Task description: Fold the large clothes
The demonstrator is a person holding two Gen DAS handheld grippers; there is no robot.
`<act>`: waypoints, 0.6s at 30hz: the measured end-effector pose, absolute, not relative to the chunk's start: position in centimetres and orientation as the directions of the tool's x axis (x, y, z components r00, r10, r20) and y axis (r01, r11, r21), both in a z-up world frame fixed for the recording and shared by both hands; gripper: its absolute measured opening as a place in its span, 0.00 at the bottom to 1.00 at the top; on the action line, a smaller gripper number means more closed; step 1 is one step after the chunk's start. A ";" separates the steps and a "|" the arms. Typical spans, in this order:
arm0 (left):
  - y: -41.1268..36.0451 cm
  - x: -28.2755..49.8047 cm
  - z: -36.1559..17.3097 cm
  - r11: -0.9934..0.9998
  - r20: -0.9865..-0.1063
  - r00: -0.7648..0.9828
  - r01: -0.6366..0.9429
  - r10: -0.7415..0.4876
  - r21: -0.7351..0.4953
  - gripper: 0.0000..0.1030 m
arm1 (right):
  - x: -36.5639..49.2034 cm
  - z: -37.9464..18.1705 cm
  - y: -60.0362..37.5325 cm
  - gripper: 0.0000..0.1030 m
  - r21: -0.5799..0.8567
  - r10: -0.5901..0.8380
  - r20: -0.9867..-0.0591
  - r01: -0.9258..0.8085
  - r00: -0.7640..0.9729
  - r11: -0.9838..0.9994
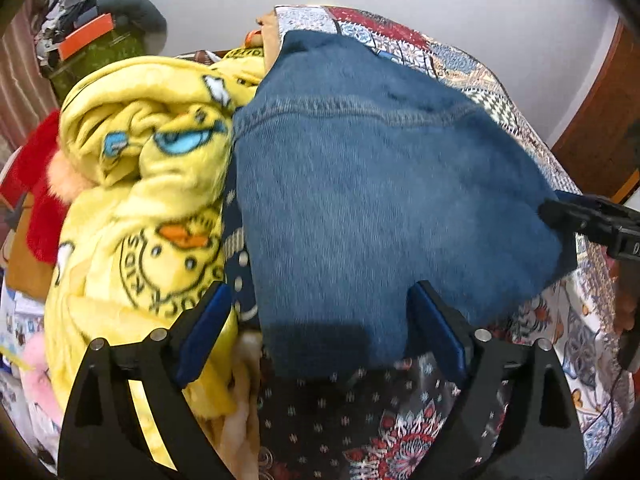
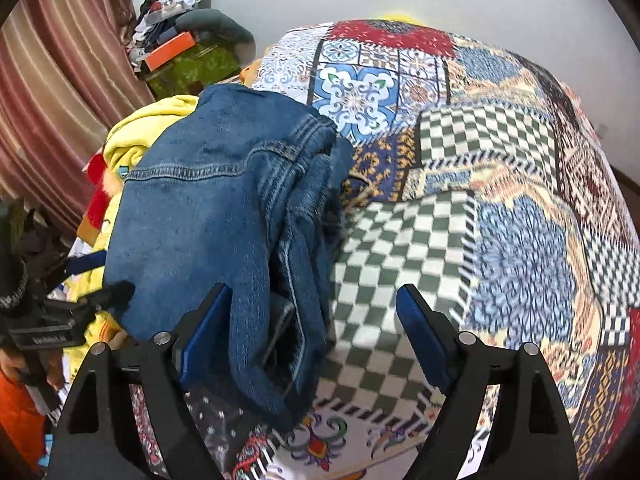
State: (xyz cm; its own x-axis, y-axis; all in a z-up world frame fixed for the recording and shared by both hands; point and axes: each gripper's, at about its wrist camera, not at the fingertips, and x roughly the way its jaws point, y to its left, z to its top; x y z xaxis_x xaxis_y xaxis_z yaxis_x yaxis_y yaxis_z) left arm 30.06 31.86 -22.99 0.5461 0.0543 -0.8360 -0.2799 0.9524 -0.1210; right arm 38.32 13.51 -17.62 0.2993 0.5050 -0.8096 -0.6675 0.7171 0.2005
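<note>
Left wrist view: jeans (image 1: 384, 200) lay folded on bedspread (image 1: 572, 320), beside yellow blanket (image 1: 132, 216). My left gripper (image 1: 320, 332) gaped, nothing held. Right gripper (image 2: 316, 336) likewise released, straddling jeans' edge. I judged the fold done; tidying or the next garment left.

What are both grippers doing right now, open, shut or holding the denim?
Left gripper: open, holding nothing, over the folded denim garment.
Right gripper: open, holding nothing.
</note>
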 end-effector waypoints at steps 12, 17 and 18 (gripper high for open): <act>29.0 25.4 -18.3 0.942 -0.792 0.592 -0.328 0.149 -0.067 0.88 | 34.8 -13.9 8.2 0.81 0.172 0.488 -0.789 -0.628 0.374 0.759; 26.5 22.0 -10.6 0.949 -0.660 0.729 -0.306 0.182 -0.077 0.88 | 31.3 -8.1 6.4 0.81 0.186 0.567 -0.692 -0.648 0.447 0.738; 26.0 21.3 -9.2 0.951 -0.630 0.754 -0.299 0.187 -0.076 0.88 | 30.4 -6.6 6.1 0.81 0.183 0.587 -0.661 -0.658 0.467 0.730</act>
